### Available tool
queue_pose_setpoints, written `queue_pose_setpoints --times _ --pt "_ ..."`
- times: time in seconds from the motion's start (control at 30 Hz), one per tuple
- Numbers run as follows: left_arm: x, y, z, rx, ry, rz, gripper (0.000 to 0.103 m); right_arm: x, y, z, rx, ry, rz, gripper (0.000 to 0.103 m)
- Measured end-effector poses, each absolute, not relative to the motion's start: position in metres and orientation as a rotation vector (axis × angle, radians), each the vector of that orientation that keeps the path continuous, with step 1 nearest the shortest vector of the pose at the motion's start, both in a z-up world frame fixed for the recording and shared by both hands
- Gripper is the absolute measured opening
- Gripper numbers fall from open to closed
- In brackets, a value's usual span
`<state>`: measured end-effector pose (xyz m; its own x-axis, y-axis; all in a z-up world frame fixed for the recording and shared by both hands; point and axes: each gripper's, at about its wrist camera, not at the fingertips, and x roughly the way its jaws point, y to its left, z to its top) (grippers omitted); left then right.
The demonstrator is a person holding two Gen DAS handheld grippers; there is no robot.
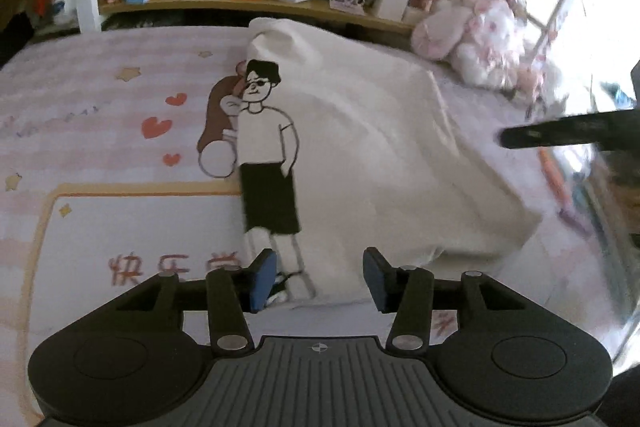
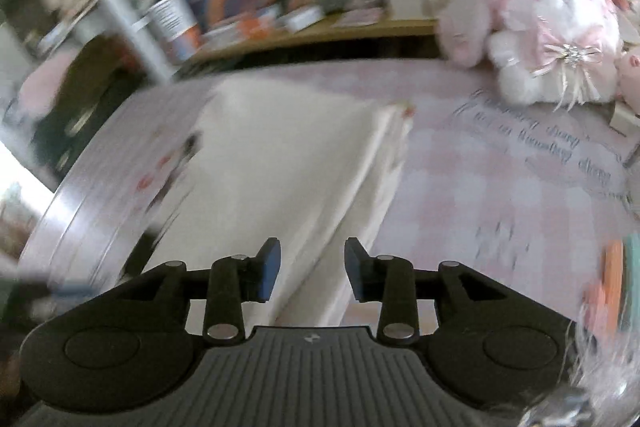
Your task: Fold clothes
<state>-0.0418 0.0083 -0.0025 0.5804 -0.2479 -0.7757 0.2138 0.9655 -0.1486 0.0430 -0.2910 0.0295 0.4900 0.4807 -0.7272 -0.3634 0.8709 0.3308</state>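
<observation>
So, left gripper [image 1: 320,279]: my jaws are wide, holding nothing, over the near hem.
Right gripper [image 2: 313,269]: also wide and empty, above the right folded edge.
White tee [image 1: 360,147]: on the pink bedspread [image 1: 100,87], one side looks folded in, so probably mid-fold.

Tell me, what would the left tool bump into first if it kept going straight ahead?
Most likely the white shirt. The left tool is open and points right at the shirt's near edge, beside the printed cartoon figure. Nothing stands between them, though how far off the shirt lies is unclear.
</observation>
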Motion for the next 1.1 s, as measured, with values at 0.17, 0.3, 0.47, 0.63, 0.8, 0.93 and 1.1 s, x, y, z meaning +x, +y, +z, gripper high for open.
queue_pose_setpoints --times 0.17,0.3,0.47,0.63,0.8,0.93,1.1 --pt "-0.052 -0.001 -0.010 0.137 0.898 -0.319 0.050 0.010 -0.266 0.024 0.057 0.980 0.485 0.033" --pt "-0.059 -0.009 -0.015 0.270 0.880 -0.356 0.050 -0.014 -0.245 0.017 -0.028 1.024 0.451 0.007" --pt "-0.062 -0.013 -0.019 0.379 0.810 -0.355 0.050 -0.016 -0.243 0.048 0.044 0.944 0.436 0.005" --pt "-0.061 0.000 -0.025 0.406 0.782 -0.348 0.048 -0.022 -0.260 0.084 0.223 0.858 0.404 0.005" --pt "-0.061 0.017 -0.023 0.361 0.770 -0.366 0.029 -0.026 -0.267 0.030 0.281 1.002 0.255 0.005" --pt "-0.062 0.028 -0.017 0.300 0.756 -0.395 0.021 -0.030 -0.265 -0.017 0.303 1.058 0.164 0.007" --pt "-0.063 0.042 -0.009 0.225 0.738 -0.431 0.002 -0.040 -0.266 -0.008 0.370 1.013 0.121 0.004"
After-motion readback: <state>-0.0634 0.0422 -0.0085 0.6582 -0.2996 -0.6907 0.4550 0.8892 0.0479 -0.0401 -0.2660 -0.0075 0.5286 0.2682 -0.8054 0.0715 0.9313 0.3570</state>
